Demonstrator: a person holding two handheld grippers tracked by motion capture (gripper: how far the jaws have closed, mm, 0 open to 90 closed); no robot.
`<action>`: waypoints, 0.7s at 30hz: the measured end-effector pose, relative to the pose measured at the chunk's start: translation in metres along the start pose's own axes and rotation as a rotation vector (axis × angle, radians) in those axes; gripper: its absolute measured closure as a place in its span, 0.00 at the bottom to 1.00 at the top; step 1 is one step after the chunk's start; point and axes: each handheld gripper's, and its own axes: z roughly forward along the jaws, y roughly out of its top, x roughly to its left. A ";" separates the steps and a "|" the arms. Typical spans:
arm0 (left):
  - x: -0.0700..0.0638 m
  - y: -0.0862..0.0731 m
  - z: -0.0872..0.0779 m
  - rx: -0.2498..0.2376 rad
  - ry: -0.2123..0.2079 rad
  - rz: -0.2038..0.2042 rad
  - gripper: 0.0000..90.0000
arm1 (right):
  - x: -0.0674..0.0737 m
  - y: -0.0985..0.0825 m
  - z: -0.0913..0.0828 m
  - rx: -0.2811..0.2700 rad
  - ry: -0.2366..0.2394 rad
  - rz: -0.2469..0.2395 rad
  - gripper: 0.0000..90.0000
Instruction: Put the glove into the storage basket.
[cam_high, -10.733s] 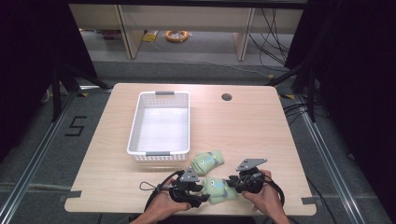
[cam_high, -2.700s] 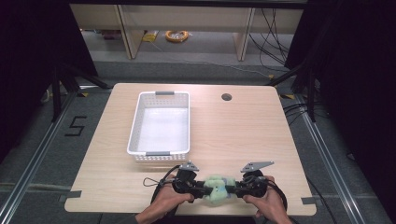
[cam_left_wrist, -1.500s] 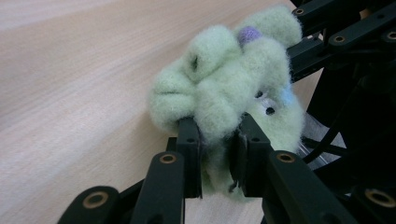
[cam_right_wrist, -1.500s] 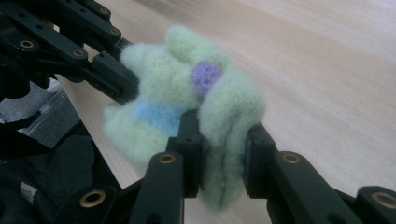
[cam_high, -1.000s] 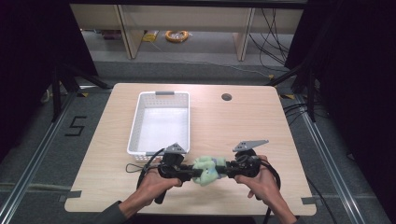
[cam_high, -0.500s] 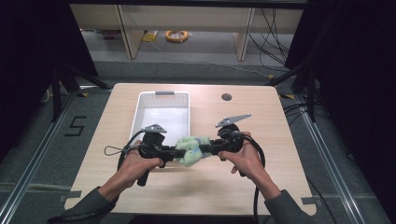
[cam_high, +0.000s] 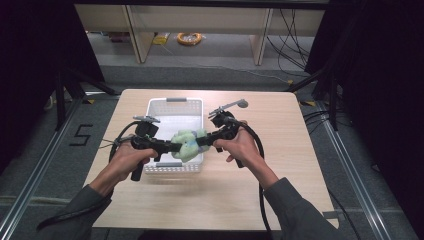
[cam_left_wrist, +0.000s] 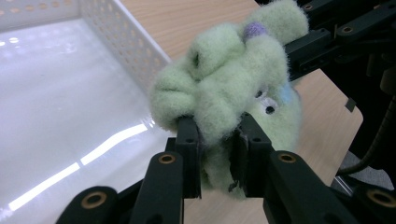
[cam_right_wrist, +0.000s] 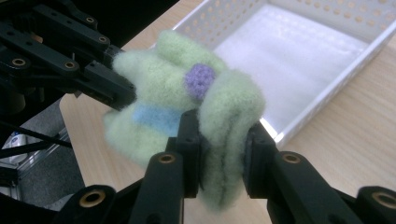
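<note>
Green plush toy (cam_high: 186, 144) is hanging above the white basket's (cam_high: 172, 103) near rim, toward 6 o'clock on the table (cam_high: 280, 170). Left gripper (cam_high: 172, 147) is pinching it from 9 o'clock, right gripper (cam_high: 200, 142) from 3 o'clock. Its bunched folds are hiding most of its face.

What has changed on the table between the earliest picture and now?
The green plush toy lay near the table's front edge; now the left gripper and the right gripper each clamp a side and have carried it up and forward, over the white basket's near end. The basket and table stayed put.
</note>
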 end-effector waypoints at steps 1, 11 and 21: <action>0.003 0.002 -0.001 0.002 0.003 -0.001 0.82 | 0.000 0.004 0.002 0.005 -0.002 0.000 0.81; 0.032 0.012 -0.001 0.020 0.038 -0.027 0.82 | -0.008 0.028 0.031 0.017 -0.007 0.025 0.81; 0.065 0.017 0.014 0.091 0.062 -0.068 0.82 | -0.022 0.033 0.063 0.057 -0.014 0.116 0.81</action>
